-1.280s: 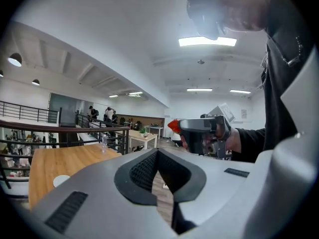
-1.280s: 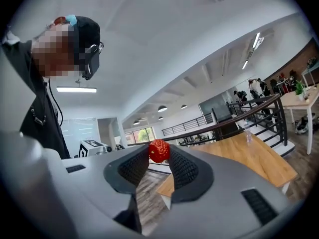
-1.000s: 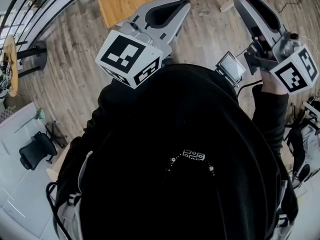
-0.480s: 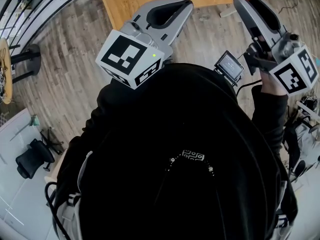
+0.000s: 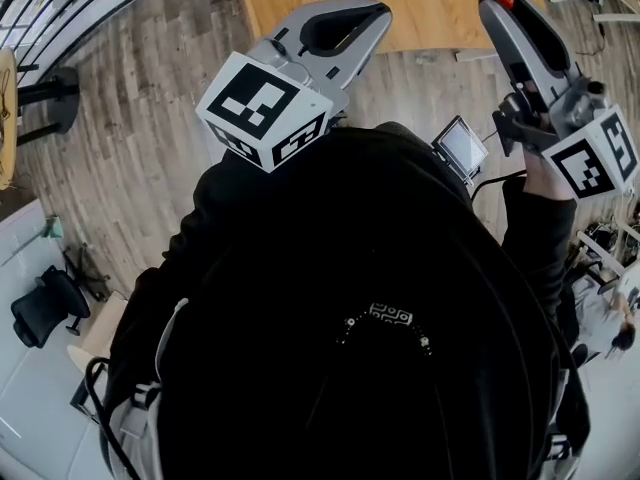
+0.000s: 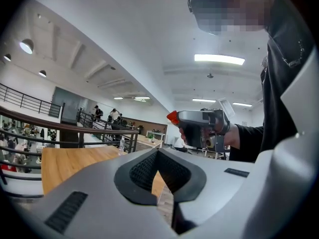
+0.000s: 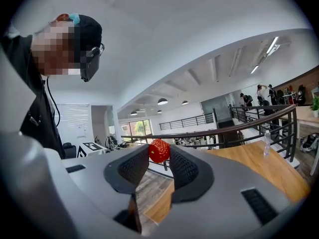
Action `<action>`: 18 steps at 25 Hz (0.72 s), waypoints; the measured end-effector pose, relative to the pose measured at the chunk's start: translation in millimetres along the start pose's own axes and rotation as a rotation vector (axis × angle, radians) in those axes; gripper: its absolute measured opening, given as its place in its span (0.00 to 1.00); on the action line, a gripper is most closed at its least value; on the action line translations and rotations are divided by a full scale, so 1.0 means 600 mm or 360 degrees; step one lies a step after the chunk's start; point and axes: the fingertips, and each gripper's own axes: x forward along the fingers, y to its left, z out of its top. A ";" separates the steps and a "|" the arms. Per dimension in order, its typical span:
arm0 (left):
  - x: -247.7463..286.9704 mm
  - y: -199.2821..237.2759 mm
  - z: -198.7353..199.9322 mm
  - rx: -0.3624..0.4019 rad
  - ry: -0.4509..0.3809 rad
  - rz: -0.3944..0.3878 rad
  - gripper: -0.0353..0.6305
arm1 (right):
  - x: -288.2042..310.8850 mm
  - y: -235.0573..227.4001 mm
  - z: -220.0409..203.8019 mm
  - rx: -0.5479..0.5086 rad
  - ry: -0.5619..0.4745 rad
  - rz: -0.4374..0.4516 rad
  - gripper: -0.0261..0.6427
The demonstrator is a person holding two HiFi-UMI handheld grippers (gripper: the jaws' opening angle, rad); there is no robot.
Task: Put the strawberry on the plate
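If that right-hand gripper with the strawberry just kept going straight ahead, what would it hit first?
Nothing close, it seems. The right gripper, jaws shut on the strawberry, points out above the wooden table. The first thing ahead looks like the dark railing, far off; depth is unclear.

strawberry (image 7: pixel 159 150) between the jaws of the right gripper (image 7: pixel 159 156); table (image 5: pixel 420 8) ahead; left gripper (image 6: pixel 158 154) to its left.

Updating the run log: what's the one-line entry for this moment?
right gripper: shut on strawberry | left gripper: shut, empty | stage: strawberry held, not yet placed
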 end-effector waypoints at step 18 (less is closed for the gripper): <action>-0.002 0.166 0.007 -0.0077 0.0008 0.0264 0.05 | 0.185 -0.067 0.010 0.0029 0.0108 0.0285 0.24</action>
